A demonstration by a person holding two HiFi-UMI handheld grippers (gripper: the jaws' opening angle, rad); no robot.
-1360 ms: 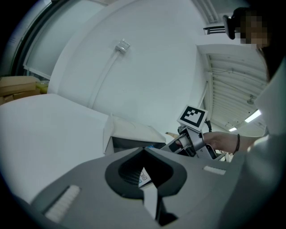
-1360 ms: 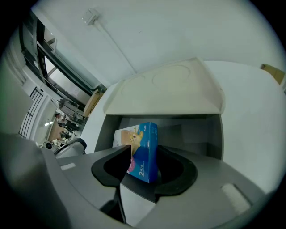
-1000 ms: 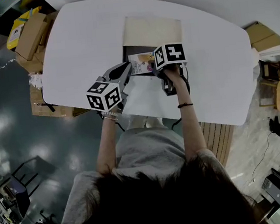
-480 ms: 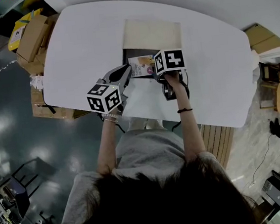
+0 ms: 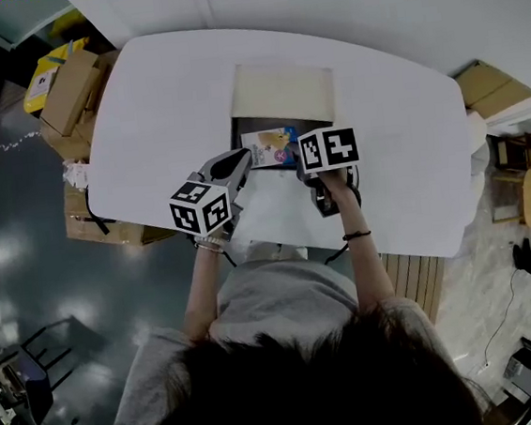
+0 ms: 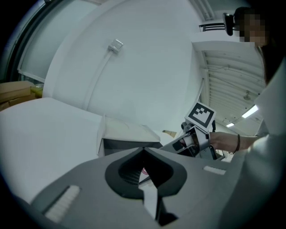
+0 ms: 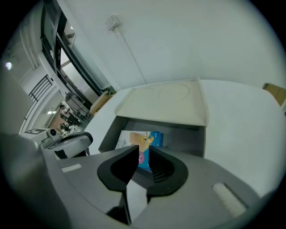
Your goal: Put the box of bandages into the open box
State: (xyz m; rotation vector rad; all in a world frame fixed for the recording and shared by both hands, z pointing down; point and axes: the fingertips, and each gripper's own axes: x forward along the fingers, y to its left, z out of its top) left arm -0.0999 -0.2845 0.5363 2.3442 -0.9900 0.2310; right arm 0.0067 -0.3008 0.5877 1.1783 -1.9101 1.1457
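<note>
The box of bandages (image 5: 270, 147) (image 7: 142, 141), white and blue with a cartoon print, lies flat inside the open box (image 5: 238, 129) (image 7: 187, 134), whose beige lid (image 5: 281, 92) is folded back. My right gripper (image 5: 305, 155) (image 7: 143, 156) hovers over the near right side of the open box. Its jaws have just been closing and now stand a narrow gap apart with nothing between them. My left gripper (image 5: 237, 159) (image 6: 144, 152) rests at the open box's near left corner with its tips together and nothing held. In the left gripper view the right gripper (image 6: 192, 138) shows beside the open box (image 6: 127, 134).
The open box stands mid-table on a white rounded table (image 5: 158, 86). Cardboard boxes (image 5: 69, 91) are stacked on the floor past the table's left edge. Wooden furniture (image 5: 488, 89) stands beyond the right edge. The person's body is close to the near edge.
The right gripper has drawn back and up from the box of bandages, which stays lying in the open box. The left gripper has kept its place.
</note>
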